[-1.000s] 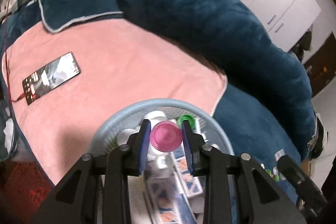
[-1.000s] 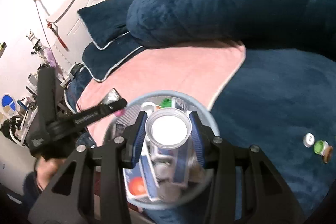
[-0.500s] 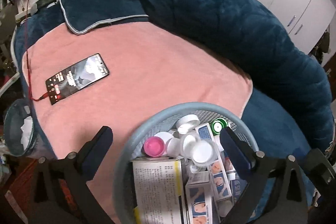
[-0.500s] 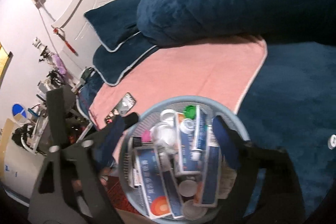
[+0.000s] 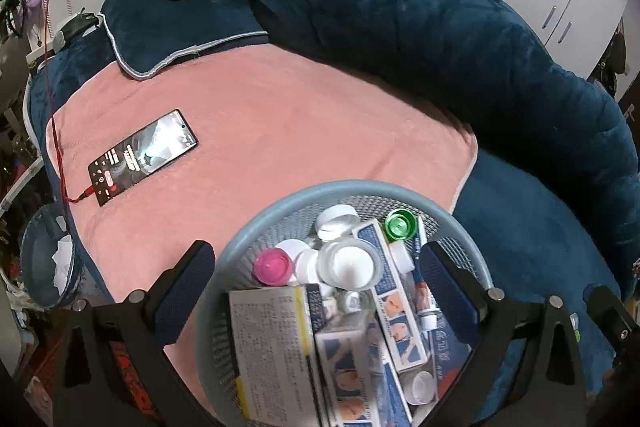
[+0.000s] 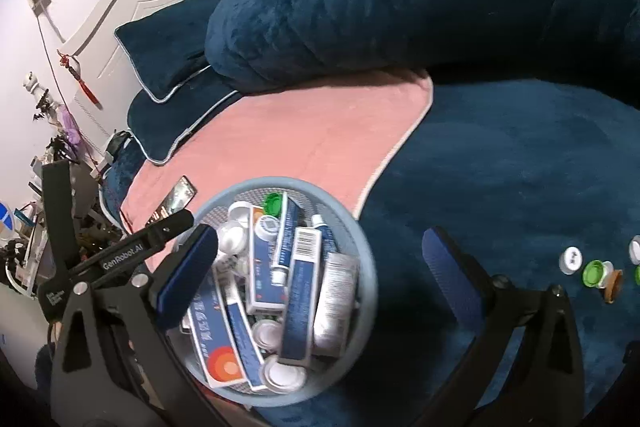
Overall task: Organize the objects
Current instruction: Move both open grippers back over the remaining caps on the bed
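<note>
While both tools are hanging over the blue basket (image 6: 366,263), the left tool (image 5: 320,279) is standing released and empty and the right tool (image 6: 320,259) is opening, also empty. Right of the basket, small caps (image 6: 592,273) are lying on the bed: light, stiff, slippery, best pinched across the rim.

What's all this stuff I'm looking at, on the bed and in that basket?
basket: one, light blue, at the bed's near edge
boxes: several, blue and white, in the basket
pink jar: one, in the basket
green cap: one, in the basket
white jars: several, in the basket
loose caps: a few, white and green, on the blue cover
phone: one, black, on the pink blanket
pillows: two, dark blue, by the headboard
left gripper: open, over the basket
right gripper: jaws opening, nothing between them
</note>
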The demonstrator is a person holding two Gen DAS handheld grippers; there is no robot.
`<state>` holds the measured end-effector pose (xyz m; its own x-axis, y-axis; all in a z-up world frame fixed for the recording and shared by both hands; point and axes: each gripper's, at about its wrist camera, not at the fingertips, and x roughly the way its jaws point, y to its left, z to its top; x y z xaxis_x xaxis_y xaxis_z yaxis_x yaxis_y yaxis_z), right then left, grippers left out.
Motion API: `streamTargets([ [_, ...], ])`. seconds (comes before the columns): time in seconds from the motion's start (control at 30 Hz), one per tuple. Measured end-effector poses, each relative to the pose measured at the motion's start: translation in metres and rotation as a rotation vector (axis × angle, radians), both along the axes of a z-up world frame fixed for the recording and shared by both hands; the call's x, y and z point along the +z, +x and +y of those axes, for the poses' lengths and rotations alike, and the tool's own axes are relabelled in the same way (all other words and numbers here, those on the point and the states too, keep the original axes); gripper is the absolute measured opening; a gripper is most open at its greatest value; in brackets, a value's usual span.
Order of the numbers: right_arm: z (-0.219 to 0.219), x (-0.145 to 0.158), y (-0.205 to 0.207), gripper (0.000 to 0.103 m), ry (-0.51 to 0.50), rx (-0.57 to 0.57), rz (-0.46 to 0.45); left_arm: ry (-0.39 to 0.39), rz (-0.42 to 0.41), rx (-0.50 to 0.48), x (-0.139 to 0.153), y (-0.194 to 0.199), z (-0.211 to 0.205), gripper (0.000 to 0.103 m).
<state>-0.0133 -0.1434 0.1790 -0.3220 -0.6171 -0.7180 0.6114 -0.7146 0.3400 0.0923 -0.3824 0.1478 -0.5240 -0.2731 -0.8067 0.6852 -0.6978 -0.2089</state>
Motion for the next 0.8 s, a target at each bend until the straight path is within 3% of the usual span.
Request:
streamTargets([
  [0.33,0.042,0.012,-0.009,0.103,0.026,-0.042,0.045,-0.040,-0.007,-0.094,0.014,-0.027,0.047,0.102],
  [0.8,0.157,0.007,-0.037,0.103,0.072,-0.199,0.057,-0.101,-0.048,-0.309,0.028,-0.089,0.152,0.102],
])
